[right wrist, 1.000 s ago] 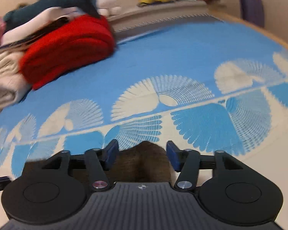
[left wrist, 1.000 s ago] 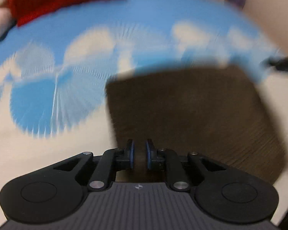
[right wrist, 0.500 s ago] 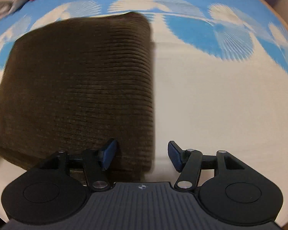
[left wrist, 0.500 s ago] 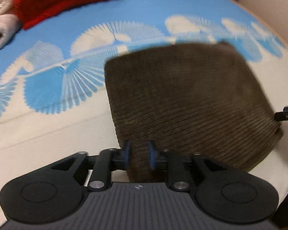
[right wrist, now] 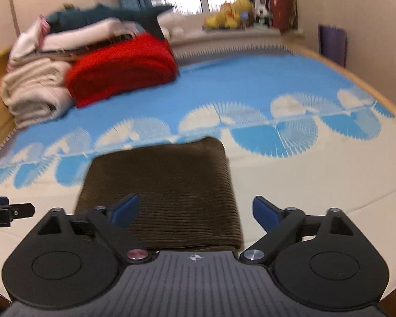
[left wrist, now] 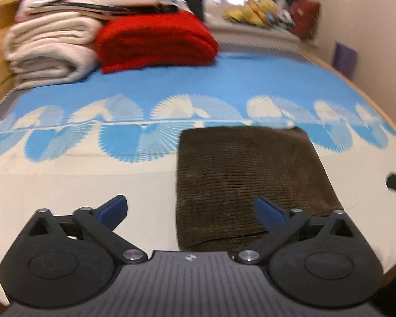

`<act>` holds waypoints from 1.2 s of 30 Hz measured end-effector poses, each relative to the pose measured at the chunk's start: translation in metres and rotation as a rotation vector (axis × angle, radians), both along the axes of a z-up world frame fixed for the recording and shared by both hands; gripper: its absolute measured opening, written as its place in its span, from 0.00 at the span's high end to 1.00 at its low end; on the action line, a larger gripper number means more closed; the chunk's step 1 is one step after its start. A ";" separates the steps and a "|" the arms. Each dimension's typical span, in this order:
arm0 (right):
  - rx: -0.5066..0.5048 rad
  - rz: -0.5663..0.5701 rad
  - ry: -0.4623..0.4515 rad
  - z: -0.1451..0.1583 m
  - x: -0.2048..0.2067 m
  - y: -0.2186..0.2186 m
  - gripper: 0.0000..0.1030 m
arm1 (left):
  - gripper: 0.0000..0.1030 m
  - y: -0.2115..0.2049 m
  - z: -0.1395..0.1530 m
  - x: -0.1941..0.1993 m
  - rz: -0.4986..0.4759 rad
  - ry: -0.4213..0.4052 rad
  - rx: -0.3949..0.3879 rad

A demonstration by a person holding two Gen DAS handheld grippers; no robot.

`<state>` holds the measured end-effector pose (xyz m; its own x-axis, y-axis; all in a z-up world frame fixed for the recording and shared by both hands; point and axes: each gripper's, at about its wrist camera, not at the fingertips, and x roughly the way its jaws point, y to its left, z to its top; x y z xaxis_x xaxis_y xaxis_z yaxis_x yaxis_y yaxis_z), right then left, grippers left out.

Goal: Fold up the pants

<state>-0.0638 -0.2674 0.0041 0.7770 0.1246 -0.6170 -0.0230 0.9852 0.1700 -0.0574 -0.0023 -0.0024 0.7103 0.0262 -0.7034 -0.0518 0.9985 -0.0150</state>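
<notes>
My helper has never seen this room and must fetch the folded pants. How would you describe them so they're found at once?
Start at the bed with the blue and cream fan-patterned cover. On its near cream part lies a flat, squarish bundle: the brown pants. Unlike the red blanket and cream bedding stacked at the far end, they are dark, ribbed corduroy, lying alone.

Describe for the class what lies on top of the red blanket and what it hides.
On the red blanket rests a blurred dark teal plush tail; cream folded blankets sit beside it. Whatever is behind or beneath the red blanket is covered and cannot be seen.
</notes>
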 end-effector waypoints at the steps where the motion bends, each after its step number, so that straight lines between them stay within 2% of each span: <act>1: -0.015 -0.005 -0.019 -0.001 -0.011 0.002 0.05 | 0.00 0.000 -0.001 -0.011 0.029 -0.012 -0.011; 3: -0.022 -0.017 -0.041 -0.006 -0.031 0.001 0.03 | 0.00 -0.003 -0.014 -0.034 0.074 -0.039 -0.032; 5: -0.010 -0.019 -0.024 -0.015 -0.043 0.001 0.03 | 0.00 -0.009 -0.033 -0.049 0.066 -0.037 0.017; 7: -0.049 -0.001 -0.003 -0.026 -0.047 0.008 0.03 | 0.00 -0.016 -0.046 -0.048 0.033 0.030 0.025; 8: -0.082 -0.004 -0.006 -0.030 -0.050 0.012 0.03 | 0.00 -0.019 -0.050 -0.047 0.012 0.021 0.015; 10: -0.137 0.004 -0.005 -0.039 -0.049 0.018 0.03 | 0.00 -0.028 -0.054 -0.039 0.000 0.034 0.056; 12: -0.151 0.012 0.007 -0.050 -0.044 0.018 0.03 | 0.00 -0.032 -0.057 -0.033 -0.023 0.027 0.035; 16: -0.125 -0.018 0.078 -0.062 -0.029 0.017 0.03 | 0.00 -0.042 -0.073 -0.027 -0.034 0.063 0.069; 36: -0.126 0.017 0.090 -0.068 -0.020 0.032 0.03 | 0.00 -0.030 -0.077 -0.022 0.007 0.067 0.033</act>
<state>-0.0841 -0.2358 -0.0639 0.7164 0.0539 -0.6956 -0.0297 0.9985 0.0467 -0.0797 -0.0327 -0.0798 0.6613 0.0552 -0.7481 -0.0583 0.9981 0.0221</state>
